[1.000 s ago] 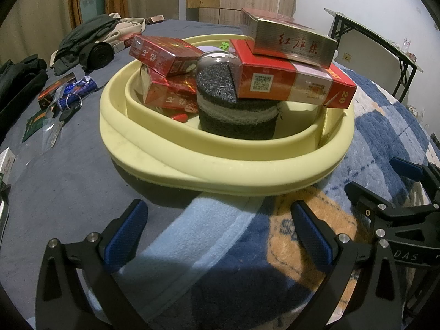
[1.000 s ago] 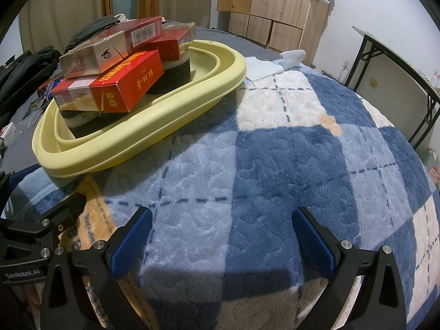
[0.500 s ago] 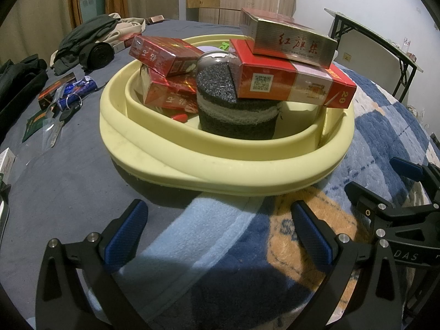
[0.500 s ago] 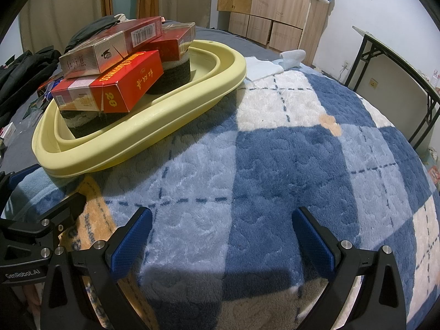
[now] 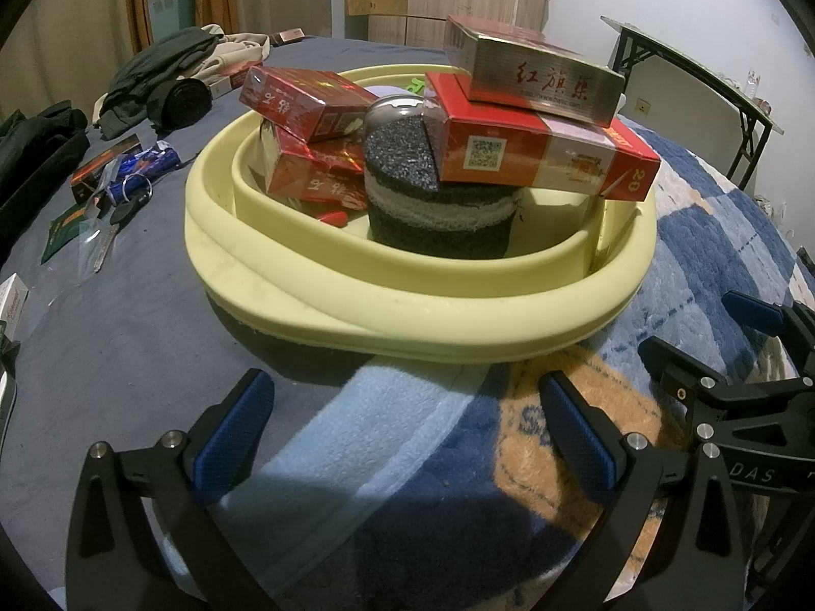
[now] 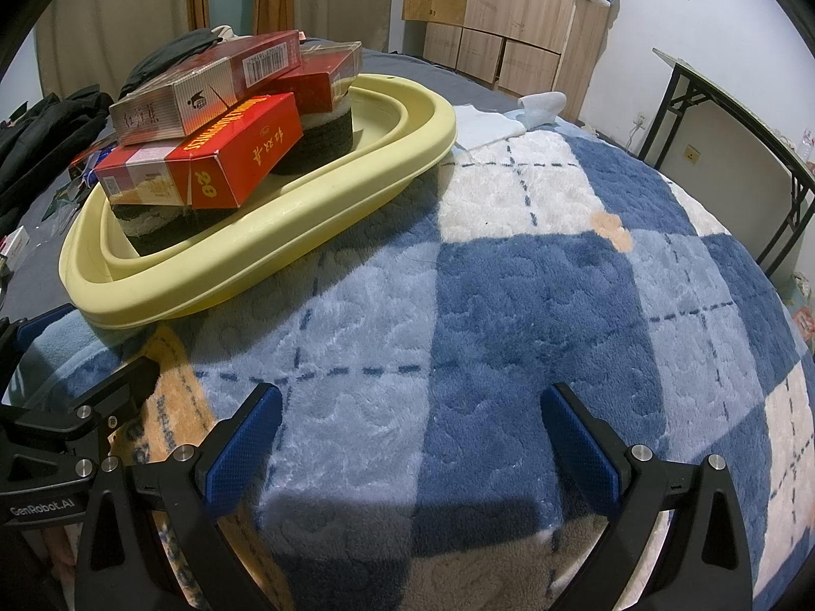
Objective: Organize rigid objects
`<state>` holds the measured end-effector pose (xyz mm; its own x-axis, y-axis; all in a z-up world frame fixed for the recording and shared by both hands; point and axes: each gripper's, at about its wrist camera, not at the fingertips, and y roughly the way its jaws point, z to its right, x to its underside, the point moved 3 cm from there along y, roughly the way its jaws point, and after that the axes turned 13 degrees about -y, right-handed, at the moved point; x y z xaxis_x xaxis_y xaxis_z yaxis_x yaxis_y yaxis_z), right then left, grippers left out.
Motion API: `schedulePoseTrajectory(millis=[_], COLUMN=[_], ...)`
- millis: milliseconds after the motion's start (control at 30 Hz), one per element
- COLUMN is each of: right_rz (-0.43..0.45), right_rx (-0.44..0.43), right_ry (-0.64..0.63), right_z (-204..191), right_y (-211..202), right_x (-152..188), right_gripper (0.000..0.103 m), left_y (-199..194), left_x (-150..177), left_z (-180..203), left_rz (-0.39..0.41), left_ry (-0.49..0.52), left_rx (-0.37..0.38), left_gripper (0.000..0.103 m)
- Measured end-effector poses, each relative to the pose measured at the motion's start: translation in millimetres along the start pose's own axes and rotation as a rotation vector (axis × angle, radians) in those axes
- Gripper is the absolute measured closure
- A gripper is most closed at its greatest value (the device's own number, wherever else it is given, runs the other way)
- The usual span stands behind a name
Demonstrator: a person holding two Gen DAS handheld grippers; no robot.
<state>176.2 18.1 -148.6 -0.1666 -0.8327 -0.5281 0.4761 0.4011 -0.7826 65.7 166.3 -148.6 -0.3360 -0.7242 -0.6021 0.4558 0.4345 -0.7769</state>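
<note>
A pale yellow basin (image 5: 407,300) (image 6: 326,203) rests on the bed, holding a dark grey round sponge block (image 5: 438,224), a silver lid (image 5: 392,107), and several cigarette cartons. A silver carton (image 5: 535,71) (image 6: 168,102) lies on a red carton (image 5: 540,153) (image 6: 229,153), both on top of the block. Two smaller red boxes (image 5: 305,102) lean at the basin's left. My left gripper (image 5: 407,433) hangs open in front of the basin, nothing between its fingers. My right gripper (image 6: 407,438) is open over the blue plaid blanket (image 6: 509,280), to the right of the basin.
Loose items lie on the grey sheet at left: keys and small packets (image 5: 122,183), dark clothes (image 5: 168,81). A folding table (image 6: 738,117) stands at the right, wooden cabinets (image 6: 509,15) behind. The right gripper's body (image 5: 738,382) shows at the left wrist view's right edge.
</note>
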Motion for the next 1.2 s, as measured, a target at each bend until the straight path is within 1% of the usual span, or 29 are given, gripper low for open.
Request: schedulePoseTrajectory(millis=[1200], right_rz=[0.0], right_rx=[0.003], right_ry=[-0.001], right_z=[0.1], right_y=[0.2], right_x=[0.0], right_gripper=[0.0], left_y=[-2.2], left_x=[-0.2], left_z=[-3.2], left_rz=[-0.009], left_ry=[0.003], left_rx=[-0.006], left_gripper=[0.0])
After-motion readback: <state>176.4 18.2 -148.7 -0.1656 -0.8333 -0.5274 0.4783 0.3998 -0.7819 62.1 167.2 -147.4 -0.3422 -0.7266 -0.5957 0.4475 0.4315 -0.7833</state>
